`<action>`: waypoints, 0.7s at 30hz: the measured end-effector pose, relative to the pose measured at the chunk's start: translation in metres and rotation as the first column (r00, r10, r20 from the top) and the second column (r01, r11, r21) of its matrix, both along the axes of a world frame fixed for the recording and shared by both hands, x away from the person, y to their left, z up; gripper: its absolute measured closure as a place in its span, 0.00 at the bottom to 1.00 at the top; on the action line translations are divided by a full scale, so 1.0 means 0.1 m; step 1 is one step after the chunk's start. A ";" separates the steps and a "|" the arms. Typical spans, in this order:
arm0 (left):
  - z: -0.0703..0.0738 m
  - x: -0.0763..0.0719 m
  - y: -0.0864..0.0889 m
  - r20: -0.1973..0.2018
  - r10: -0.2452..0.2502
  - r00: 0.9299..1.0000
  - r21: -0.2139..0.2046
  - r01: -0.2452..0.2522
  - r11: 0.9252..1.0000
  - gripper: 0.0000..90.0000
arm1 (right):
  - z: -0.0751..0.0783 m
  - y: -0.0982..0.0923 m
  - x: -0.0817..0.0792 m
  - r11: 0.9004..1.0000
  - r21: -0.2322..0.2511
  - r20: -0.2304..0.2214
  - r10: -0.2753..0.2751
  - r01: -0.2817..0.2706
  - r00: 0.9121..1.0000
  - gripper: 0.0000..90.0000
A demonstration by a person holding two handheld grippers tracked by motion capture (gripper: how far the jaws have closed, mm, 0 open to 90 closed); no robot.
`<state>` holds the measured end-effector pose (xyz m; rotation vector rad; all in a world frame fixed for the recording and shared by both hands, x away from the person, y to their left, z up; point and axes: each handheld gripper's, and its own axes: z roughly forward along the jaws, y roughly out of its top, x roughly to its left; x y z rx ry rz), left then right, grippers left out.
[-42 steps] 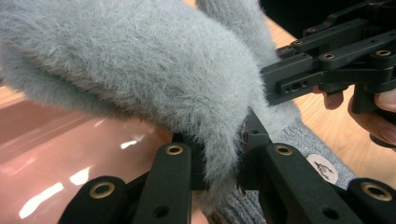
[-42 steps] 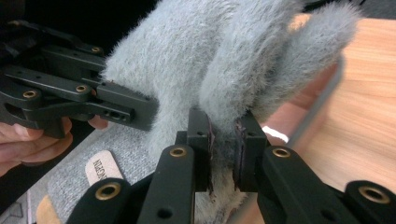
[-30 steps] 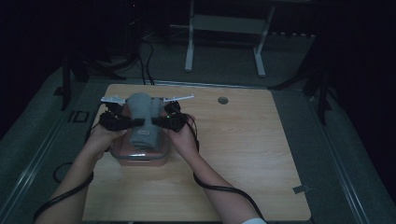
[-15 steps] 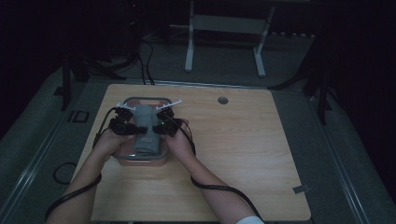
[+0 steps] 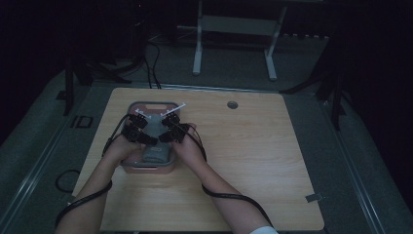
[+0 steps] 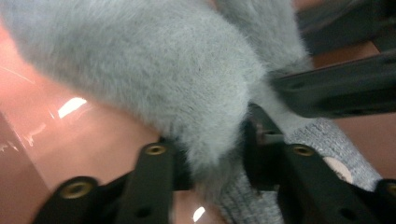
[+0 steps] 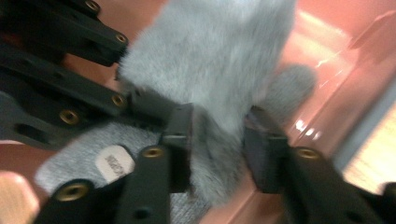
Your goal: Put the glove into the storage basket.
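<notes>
A grey furry garment (image 5: 155,153) with a knit part and a small label lies in a pink plastic bin (image 5: 151,104) on the left half of the wooden table. Both grippers reach down into the bin from either side. My left gripper (image 5: 148,141) (image 6: 215,158) has just been opening its jaws, and a fold of the fur (image 6: 154,70) still sits loosely between them. My right gripper (image 5: 163,138) (image 7: 217,154) has also just been opening, with fur (image 7: 210,46) between its pads. The label (image 7: 111,163) lies beside its left jaw. Each gripper view shows the other gripper's jaws close by.
The table (image 5: 253,161) has a round cable hole (image 5: 232,104) near its far edge. Black cables trail from both grippers along the forearms. A white stand's legs (image 5: 197,48) and floor cables lie beyond the table. The bin's pink wall (image 7: 336,70) rises close to the right gripper.
Both hands have come down and toward the near side, carrying the grey garment from above the bin into it. The garment now rests on the bin's floor.
</notes>
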<state>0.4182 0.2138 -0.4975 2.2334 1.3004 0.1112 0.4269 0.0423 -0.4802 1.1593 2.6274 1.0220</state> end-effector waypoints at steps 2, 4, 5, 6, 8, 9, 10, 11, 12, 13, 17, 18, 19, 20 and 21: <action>0.00 0.00 0.00 -0.001 0.005 1.000 -0.008 -0.005 1.000 0.61 | 0.04 -0.02 -0.01 1.000 0.011 0.012 -0.002 0.001 1.000 0.65; 0.00 -0.01 -0.02 0.014 0.027 1.000 0.025 -0.028 0.999 0.54 | 0.20 -0.13 -0.04 0.997 0.079 0.050 0.007 -0.011 0.999 0.51; 0.01 -0.01 -0.02 0.019 0.036 0.999 0.041 -0.036 0.998 0.51 | 0.25 -0.18 -0.05 0.996 0.088 0.068 0.013 -0.019 0.998 0.47; 0.01 -0.02 -0.02 0.020 0.043 0.999 0.053 -0.044 0.998 0.47 | 0.30 -0.22 -0.06 0.995 0.100 0.074 0.021 -0.028 0.997 0.44; 0.04 -0.04 0.00 0.026 0.051 0.998 0.051 -0.053 0.997 0.46 | 0.37 -0.30 -0.07 0.993 0.115 0.066 0.022 -0.030 0.998 0.43; 0.04 -0.04 0.00 0.026 0.051 0.998 0.051 -0.053 0.997 0.44 | 0.37 -0.30 -0.07 0.993 0.115 0.066 0.022 -0.030 0.998 0.43; 0.05 -0.05 0.01 0.030 0.057 0.998 0.048 -0.058 0.997 0.44 | 0.39 -0.35 -0.07 0.991 0.130 0.058 0.018 -0.025 0.998 0.43; 0.07 -0.07 0.02 0.036 0.065 0.997 0.041 -0.067 0.997 0.42 | 0.43 -0.45 -0.07 0.987 0.161 0.052 0.006 -0.014 0.999 0.41; 0.11 -0.11 0.06 0.053 0.070 0.996 0.039 -0.072 0.997 0.39 | 0.44 -0.50 -0.08 0.985 0.170 0.056 0.005 -0.015 0.998 0.37; 0.11 -0.11 0.06 0.053 0.070 0.996 0.039 -0.072 0.997 0.38 | 0.44 -0.50 -0.08 0.985 0.170 0.056 0.005 -0.015 0.998 0.37; 0.17 -0.19 0.15 0.106 0.094 0.990 0.023 -0.097 0.995 0.37 | 0.46 -0.71 -0.10 0.981 0.194 0.089 -0.008 -0.010 0.996 0.22; 0.17 -0.19 0.15 0.106 0.094 0.990 0.023 -0.097 0.995 0.36 | 0.46 -0.75 -0.11 0.981 0.193 0.087 0.007 -0.024 0.996 0.20; 0.20 -0.22 0.17 0.124 0.098 0.987 0.011 -0.100 0.995 0.35 | 0.46 -0.78 -0.12 0.982 0.187 0.087 0.023 -0.039 0.996 0.19; 0.25 -0.26 0.23 0.141 0.106 0.984 -0.040 -0.102 0.994 0.32 | 0.45 -0.81 -0.13 0.983 0.178 0.092 0.033 -0.049 0.995 0.18; 0.25 -0.26 0.23 0.141 0.106 0.984 -0.040 -0.102 0.994 0.30 | 0.45 -0.81 -0.13 0.983 0.178 0.092 0.033 -0.049 0.995 0.18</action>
